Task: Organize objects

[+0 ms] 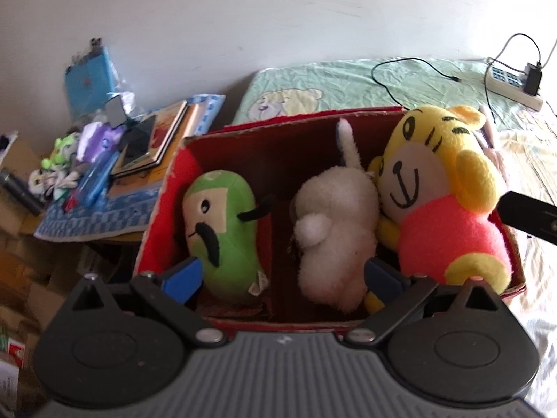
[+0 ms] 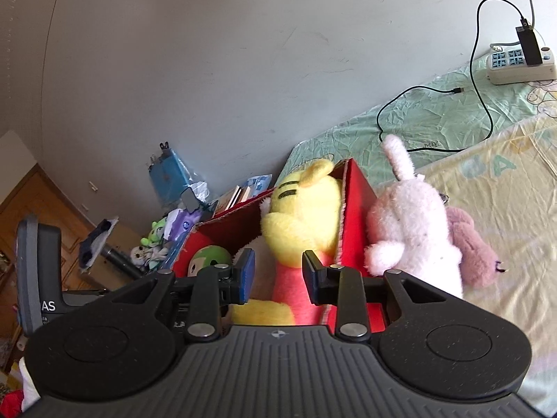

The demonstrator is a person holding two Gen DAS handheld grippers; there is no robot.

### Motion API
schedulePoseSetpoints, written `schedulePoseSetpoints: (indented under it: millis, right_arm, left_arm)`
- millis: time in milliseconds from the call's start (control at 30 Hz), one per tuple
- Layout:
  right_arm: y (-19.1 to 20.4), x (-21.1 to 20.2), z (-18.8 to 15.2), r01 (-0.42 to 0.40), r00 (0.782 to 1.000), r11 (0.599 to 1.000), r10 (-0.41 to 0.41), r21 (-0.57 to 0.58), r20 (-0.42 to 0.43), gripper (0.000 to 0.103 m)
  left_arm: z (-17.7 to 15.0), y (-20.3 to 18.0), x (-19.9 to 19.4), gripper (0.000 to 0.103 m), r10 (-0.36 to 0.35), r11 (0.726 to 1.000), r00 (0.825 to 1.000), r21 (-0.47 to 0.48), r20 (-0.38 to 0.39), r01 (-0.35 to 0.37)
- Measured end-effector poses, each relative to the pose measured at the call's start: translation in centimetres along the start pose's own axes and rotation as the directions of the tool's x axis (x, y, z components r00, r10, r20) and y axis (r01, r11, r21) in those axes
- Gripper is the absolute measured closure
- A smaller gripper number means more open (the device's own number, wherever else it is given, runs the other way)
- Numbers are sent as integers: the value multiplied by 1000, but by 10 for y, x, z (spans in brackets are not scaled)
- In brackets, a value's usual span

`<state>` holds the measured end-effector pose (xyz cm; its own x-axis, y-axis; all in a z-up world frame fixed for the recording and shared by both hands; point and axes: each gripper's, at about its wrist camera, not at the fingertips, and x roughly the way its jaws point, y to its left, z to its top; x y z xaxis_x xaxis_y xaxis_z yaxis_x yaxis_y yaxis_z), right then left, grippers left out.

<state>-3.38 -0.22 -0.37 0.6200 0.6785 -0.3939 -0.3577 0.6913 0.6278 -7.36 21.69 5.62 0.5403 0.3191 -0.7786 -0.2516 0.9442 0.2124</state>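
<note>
My left gripper (image 1: 283, 275) hangs over the near rim of the red box (image 1: 156, 209), its blue-padded fingers (image 1: 184, 277) spread wide, clamping nothing; the green plush (image 1: 222, 230) and the white plush (image 1: 334, 240) stand between them. At 2 o'clock from this tool the yellow tiger plush (image 1: 442, 191) in its pink shirt leans in the box's right end. That makes three toys in the box, which a dark divider splits into two compartments: the green one in the left, the other two in the right.

My right gripper (image 2: 278, 275) has its fingers partly apart on either side of the tiger's pink body; whether the pads press it I cannot tell. At 2 o'clock, outside the box on the bed sheet (image 2: 504, 209), lie two more toys: a pale pink rabbit plush (image 2: 414, 226) touching the box's outer wall, and a mauve plush (image 2: 473, 244) just behind it. At 9 o'clock my other tool's body shows the letters "AS"; nothing else reads clearly.

Farther out, at 1 o'clock, one white power strip (image 2: 518, 62) sits on the bed with one black charger (image 2: 529, 45) plugged in and a black cable (image 2: 477, 69) trailing. At 10 o'clock a cluttered side table (image 1: 104, 216) holds books and small figures.
</note>
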Motion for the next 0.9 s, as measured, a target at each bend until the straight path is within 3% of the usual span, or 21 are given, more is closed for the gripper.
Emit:
schedulePoseSetpoints:
  millis: [200,333,467,600,733,900]
  right_arm:
    - [-22,-13,9,-34,999,999,34,1,-26,68]
    - [-39,-20,11,-39,998,999,39,10,-50,68]
    - [-57,-27,12,-32,997,999,34,32,-74,68]
    - [-72,-35,12,-17,996,999,21,45,-82,68]
    - [-91,-42,12,1,996,998,4,62,-90,68]
    - [-116,-45,10,55,993,996,-48,69,-107,68]
  left_arm:
    - [-4,-12,-14,4,61,997,998,-46,-6,-61]
    - [-9,-21,-25,4,64,994,998,-84,0,-64]
    - [-15,-29,-41,4,-17,991,999,-129,40,22]
    - [-23,-49,-58,4,-77,991,992,-101,104,88]
    - [-29,-78,-71,4,-160,986,977,-31,144,166]
    - [-39,-119,-78,4,-284,959,946,70,155,276]
